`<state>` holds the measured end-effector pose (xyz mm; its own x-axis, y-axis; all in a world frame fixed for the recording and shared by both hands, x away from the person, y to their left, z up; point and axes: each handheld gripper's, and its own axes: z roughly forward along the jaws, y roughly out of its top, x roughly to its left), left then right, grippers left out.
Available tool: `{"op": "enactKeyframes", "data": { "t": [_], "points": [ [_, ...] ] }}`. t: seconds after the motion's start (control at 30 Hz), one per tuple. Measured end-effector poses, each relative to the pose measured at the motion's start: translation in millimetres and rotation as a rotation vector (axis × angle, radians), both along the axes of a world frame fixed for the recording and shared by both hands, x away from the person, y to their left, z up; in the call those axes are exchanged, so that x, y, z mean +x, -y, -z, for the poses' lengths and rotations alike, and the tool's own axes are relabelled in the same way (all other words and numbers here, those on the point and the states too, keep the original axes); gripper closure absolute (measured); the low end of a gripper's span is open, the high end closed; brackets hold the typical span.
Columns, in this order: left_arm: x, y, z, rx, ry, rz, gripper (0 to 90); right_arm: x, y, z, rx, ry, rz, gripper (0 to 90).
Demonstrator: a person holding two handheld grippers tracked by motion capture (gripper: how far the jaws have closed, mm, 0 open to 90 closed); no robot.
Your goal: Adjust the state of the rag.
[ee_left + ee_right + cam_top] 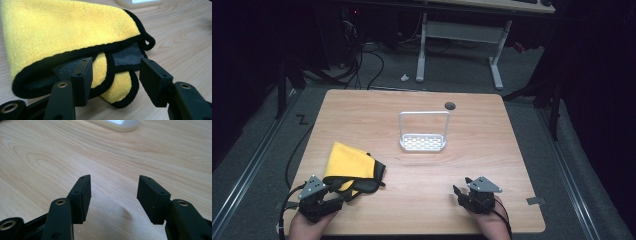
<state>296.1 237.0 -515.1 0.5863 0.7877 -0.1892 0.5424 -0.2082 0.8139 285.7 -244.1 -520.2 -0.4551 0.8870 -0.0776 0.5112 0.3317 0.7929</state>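
A folded yellow cloth (348, 161) with black edging lies at the table's front left. In the left gripper view the cloth (62, 32) spreads wide, and its near folded corner sits between the jaws. My left gripper (343, 194) (115, 75) is open, its jaws straddling that corner without closing on it. At the front right my right gripper (458, 192) (113, 195) stands open over bare wood, nothing between its jaws. A small white rack (423, 132) with a tall wire handle stands mid-table.
The wooden table (492, 150) has a dark round grommet hole (450, 105) near its far edge. The rack's white base (117, 124) shows at the top of the right gripper view. Behind the table are a desk frame and cables on the floor.
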Motion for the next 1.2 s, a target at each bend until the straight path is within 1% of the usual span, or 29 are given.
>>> {"op": "enactKeyframes", "data": {
  "t": [0.07, 0.17, 0.23, 0.37, 0.53, 0.67, 0.77, 0.83, 0.87, 0.9, 0.93, 0.97, 1.03, 1.07, 1.1, 1.13, 1.17, 1.2],
  "points": [
    [-0.4, 1.6, 0.5, 0.009, -0.002, 0.005, 45.0, -0.8, 0.0, -0.8, -0.002, 0.004, 0.004, 45.6],
    [-1.3, 3.1, 0.4, 0.009, -0.001, 0.012, 45.4, 0.2, 0.4, -1.7, 0.004, -0.002, -0.001, 45.0],
    [-1.5, 3.2, 0.2, 0.01, 0.0, 0.012, 46.0, 0.2, -0.5, -2.2, -0.002, -0.001, -0.003, 44.8],
    [-1.1, 2.2, 0.2, 0.002, 0.0, 0.007, 47.0, -0.1, -1.9, -2.0, -0.006, 0.003, -0.009, 44.4],
    [-0.6, 1.4, 0.1, 0.0, -0.003, 0.001, 49.7, 0.0, -1.0, -0.5, -0.006, -0.008, -0.003, 44.7],
    [-0.4, -0.3, -0.3, -0.006, 0.002, -0.014, 52.2, 0.3, -1.0, -0.1, -0.004, -0.011, -0.004, 44.8],
    [1.9, -2.5, -1.4, -0.012, 0.005, -0.031, 56.5, 0.0, -1.8, -0.2, -0.009, -0.01, -0.009, 44.8],
    [6.1, -4.3, -4.6, -0.022, 0.006, -0.059, 65.5, 0.0, -2.4, 0.1, -0.008, -0.01, -0.01, 44.8],
    [9.1, -3.5, -7.5, 0.004, 0.013, -0.083, 75.6, 0.1, -2.8, 0.3, -0.008, -0.011, -0.011, 44.9],
    [12.8, -2.3, -10.3, 0.046, 0.027, -0.115, 85.2, 0.2, -3.3, 0.3, -0.009, -0.013, -0.013, 45.0],
    [16.8, -2.2, -11.7, 0.045, 0.036, -0.129, 89.9, 0.5, -3.5, 0.6, -0.008, -0.012, -0.016, 44.9],
    [21.2, -2.3, -11.6, 0.044, 0.038, -0.142, 90.0, 0.7, -3.8, 0.8, -0.009, -0.012, -0.018, 45.0],
    [30.4, -1.3, -8.5, 0.067, 0.039, -0.176, 90.0, 0.8, -4.9, 1.1, -0.01, -0.016, -0.02, 45.0],
    [30.4, -1.3, -8.5, 0.067, 0.039, -0.176, 89.9, 0.8, -5.3, 1.3, -0.012, -0.015, -0.02, 45.1],
    [39.6, -0.6, -2.5, 0.095, 0.031, -0.199, 90.0, 0.6, -5.5, 1.4, -0.012, -0.016, -0.021, 45.1],
    [43.3, -0.3, 0.7, 0.103, 0.022, -0.209, 89.9, 0.5, -5.5, 1.4, -0.012, -0.017, -0.022, 45.0],
    [46.4, 0.2, 3.6, 0.106, 0.011, -0.213, 89.9, 0.3, -5.4, 1.5, -0.011, -0.017, -0.023, 45.1],
    [48.6, 1.3, 6.0, 0.118, 0.003, -0.21, 89.9, 0.2, -5.1, 1.5, -0.011, -0.018, -0.023, 45.2]
  ]
}}
